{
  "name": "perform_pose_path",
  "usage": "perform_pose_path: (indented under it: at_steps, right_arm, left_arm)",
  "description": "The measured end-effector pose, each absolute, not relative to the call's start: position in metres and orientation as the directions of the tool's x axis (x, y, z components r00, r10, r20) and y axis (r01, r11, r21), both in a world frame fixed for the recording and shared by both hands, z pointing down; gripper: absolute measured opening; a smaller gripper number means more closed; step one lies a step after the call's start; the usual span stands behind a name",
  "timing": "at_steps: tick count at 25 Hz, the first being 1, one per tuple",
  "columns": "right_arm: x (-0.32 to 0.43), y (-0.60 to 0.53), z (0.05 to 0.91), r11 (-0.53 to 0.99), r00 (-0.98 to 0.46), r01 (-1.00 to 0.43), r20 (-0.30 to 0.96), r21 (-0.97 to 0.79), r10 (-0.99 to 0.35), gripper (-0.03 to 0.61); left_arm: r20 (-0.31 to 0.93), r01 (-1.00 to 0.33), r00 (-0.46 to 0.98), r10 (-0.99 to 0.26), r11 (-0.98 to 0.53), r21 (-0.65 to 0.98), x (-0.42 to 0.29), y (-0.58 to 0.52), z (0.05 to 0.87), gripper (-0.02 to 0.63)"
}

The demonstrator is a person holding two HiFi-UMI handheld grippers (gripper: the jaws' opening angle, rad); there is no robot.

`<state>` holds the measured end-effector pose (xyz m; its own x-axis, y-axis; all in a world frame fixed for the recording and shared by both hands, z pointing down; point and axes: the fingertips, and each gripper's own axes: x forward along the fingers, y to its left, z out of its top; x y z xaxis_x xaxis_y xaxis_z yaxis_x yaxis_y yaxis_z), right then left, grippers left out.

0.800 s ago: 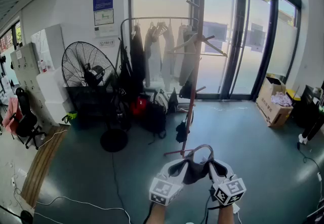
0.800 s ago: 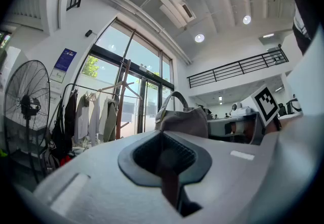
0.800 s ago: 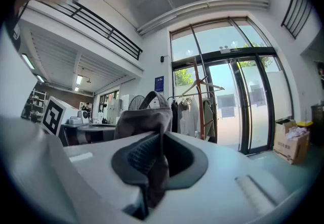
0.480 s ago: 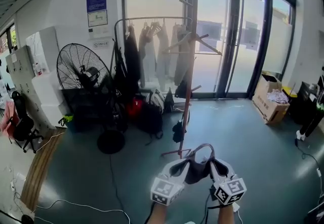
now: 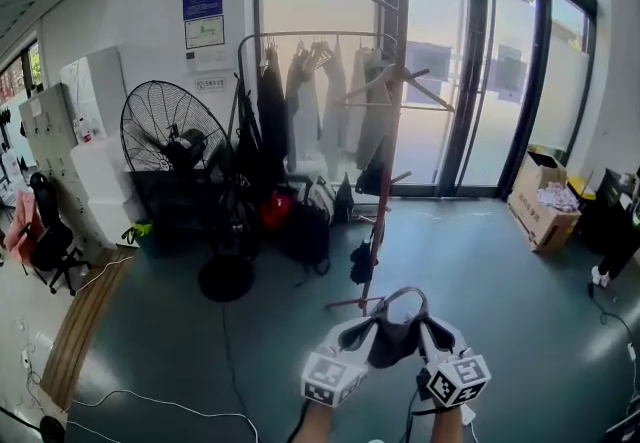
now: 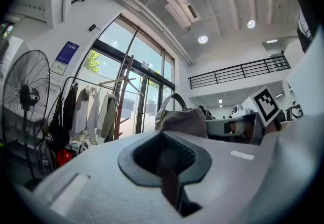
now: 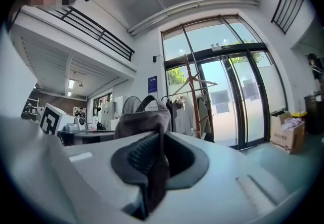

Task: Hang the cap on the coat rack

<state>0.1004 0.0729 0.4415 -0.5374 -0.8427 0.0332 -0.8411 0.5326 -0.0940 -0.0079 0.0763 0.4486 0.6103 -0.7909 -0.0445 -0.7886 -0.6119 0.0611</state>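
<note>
Cap (image 5: 392, 341) slung between both grippers, low, well short of coat rack (image 5: 388, 131). Left gripper (image 5: 352, 339) jaws pinch one edge, right gripper (image 5: 430, 339) jaws the other. Likely soft, light, floppy; back strap (image 5: 401, 292) best for hooking.

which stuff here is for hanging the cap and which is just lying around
For the job: cap, held by left tool and right tool; coat rack.
Just around: fan, clothes rail, bags, cardboard box, office chair.
</note>
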Motion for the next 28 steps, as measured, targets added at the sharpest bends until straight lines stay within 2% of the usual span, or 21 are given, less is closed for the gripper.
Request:
perform_pose_path:
  at_steps: [16,28]
  right_arm:
    - [0.104,0.024,0.445,0.518,-0.523,-0.852,0.068,-0.08,-0.85,0.037]
    - [0.089,-0.085,0.481,0.565,-0.581,-0.811,0.1,-0.149,-0.808,0.035]
  left_arm:
    - [-0.026,-0.782,0.62,-0.784,-0.62,0.069,0.0,0.026,0.452,0.018]
    - [0.046,-0.819,0.569,-0.821,-0.562,0.115,-0.016,-0.077,0.487,0.017]
